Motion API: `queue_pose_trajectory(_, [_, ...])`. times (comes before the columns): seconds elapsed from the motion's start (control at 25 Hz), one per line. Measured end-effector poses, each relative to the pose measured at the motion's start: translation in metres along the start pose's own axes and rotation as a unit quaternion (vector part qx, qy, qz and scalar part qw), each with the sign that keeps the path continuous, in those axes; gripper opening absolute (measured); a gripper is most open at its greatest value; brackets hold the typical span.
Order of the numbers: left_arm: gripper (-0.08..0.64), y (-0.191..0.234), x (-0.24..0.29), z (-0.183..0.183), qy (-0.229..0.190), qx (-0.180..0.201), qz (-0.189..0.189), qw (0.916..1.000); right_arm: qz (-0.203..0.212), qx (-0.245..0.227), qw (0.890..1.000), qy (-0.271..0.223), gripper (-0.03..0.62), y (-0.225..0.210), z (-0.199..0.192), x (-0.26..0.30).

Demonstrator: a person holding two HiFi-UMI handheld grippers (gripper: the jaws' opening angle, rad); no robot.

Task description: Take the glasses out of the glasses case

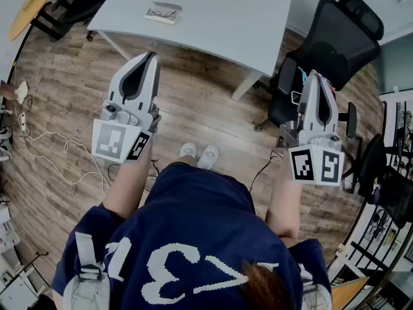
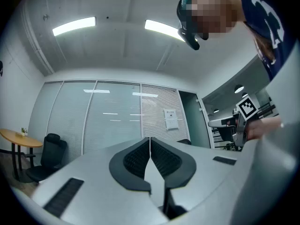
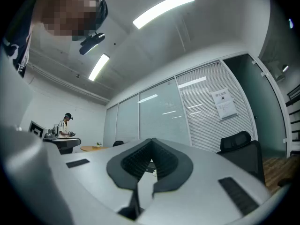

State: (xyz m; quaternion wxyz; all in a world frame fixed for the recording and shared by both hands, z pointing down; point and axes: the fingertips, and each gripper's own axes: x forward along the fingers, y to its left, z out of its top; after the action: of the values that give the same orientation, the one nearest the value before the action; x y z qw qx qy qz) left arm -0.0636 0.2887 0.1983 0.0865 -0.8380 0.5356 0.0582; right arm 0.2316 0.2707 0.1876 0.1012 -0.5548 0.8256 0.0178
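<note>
The glasses case [image 1: 163, 13] lies open on the white table [image 1: 258, 24] at the top of the head view, with dark-framed glasses seemingly in it. I stand well back from the table. The left gripper [image 1: 151, 57] is held over the wooden floor, short of the table's near edge, jaws closed together with nothing between them. The right gripper [image 1: 314, 76] is raised beside a black chair, also shut and empty. Both gripper views look up at ceiling and glass walls; the left gripper [image 2: 150, 138] and right gripper [image 3: 151, 140] show meeting pads. Neither shows the case.
A black office chair [image 1: 332, 41] stands right of the table, close to the right gripper. White cables [image 1: 61, 150] trail over the floor at left. A round wooden table [image 1: 31, 5] sits at top left. Another person [image 3: 65, 124] stands far off.
</note>
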Motion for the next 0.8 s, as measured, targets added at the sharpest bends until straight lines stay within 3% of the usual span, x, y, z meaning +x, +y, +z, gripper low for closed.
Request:
queue_pose_trajectory(0.48, [0.02,-0.001,0.005,-0.006,0.008,-0.001,0.009,0.9999,0.021,0.006,1.0,-0.009,0.026,-0.001,0.002,0.011])
queue_pose_trajectory(0.8, [0.02,0.025,0.058,-0.019,-0.003,-0.007,-0.003,1.0,0.015,0.007,1.0,-0.019,0.026,-0.017,0.001,0.06])
